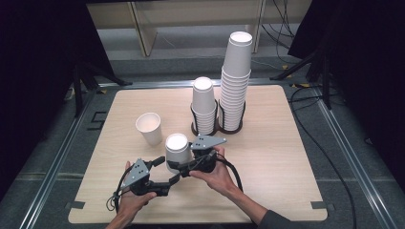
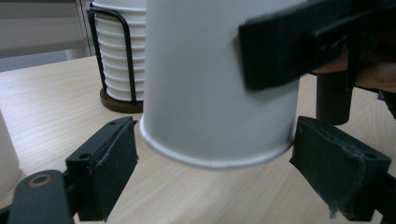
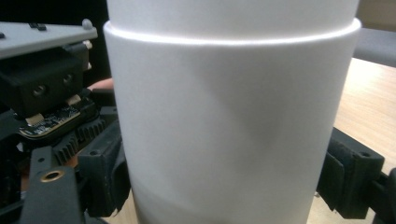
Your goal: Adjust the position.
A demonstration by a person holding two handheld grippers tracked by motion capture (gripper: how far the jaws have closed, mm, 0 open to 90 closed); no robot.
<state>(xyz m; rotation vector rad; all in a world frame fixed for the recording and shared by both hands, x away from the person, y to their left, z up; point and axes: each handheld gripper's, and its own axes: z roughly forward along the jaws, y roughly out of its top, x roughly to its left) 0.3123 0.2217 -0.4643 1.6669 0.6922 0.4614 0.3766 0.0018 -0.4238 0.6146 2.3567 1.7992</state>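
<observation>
Here the right gripper (image 1: 184, 164) clamps the side of an upside-down white paper cup (image 1: 177, 149), which the high view shows near the table's (image 1: 267, 191) front edge. The left gripper's (image 2: 215, 163) jaws flank its rolled rim with slim gaps, gripping nothing. Behind, two black wire holders (image 1: 217, 125) carry stacked cups. Both hands (image 1: 217, 174) meet low at centre.

A pair of nested white paper cups (image 1: 177, 151), upside down and seemingly lifted just off the wooden table (image 1: 267, 162), sits near its front edge, the outer cup's rolled rim lowest
</observation>
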